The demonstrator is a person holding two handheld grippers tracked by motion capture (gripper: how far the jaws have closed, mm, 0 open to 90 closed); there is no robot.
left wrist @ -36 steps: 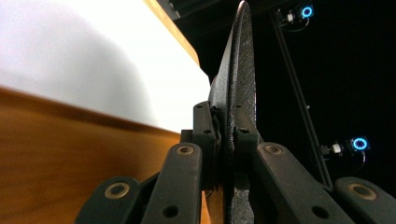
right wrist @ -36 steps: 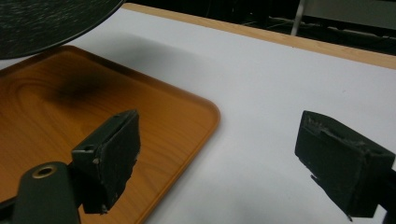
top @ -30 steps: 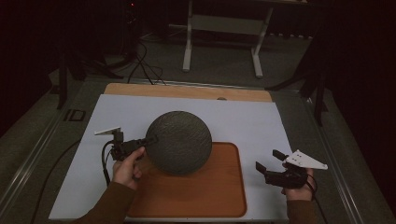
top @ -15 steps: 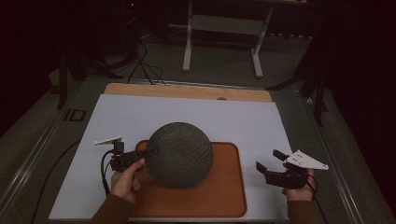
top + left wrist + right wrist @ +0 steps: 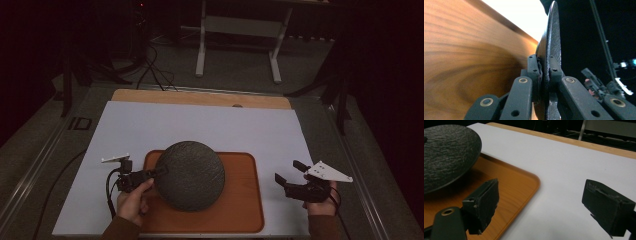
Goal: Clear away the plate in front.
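Observation:
A dark grey round plate (image 5: pixel 190 174) with a rough stone-like surface hangs tilted over the orange-brown wooden tray (image 5: pixel 245 200). My left gripper (image 5: pixel 159 173) is shut on the plate's left rim. In the left gripper view the jaws pinch the thin dark plate (image 5: pixel 552 45) edge-on, with the tray's wood grain (image 5: pixel 461 50) to the left. My right gripper (image 5: pixel 287 172) stands open just right of the tray, over the white mat. In the right gripper view its two fingers (image 5: pixel 484 200) are wide apart with nothing between them, and the plate (image 5: pixel 446 152) sits at upper left above the tray (image 5: pixel 516 185).
A white mat (image 5: pixel 200 125) covers the wooden table (image 5: pixel 200 97). Beyond the table's far edge stand a white metal frame (image 5: pixel 237 30), cables on the floor (image 5: pixel 150 70) and dark stands at both sides. The room is dim.
My left gripper has drawn the plate toward the person and lower over the tray, from the tray's far edge to its middle. The right gripper has stayed put.

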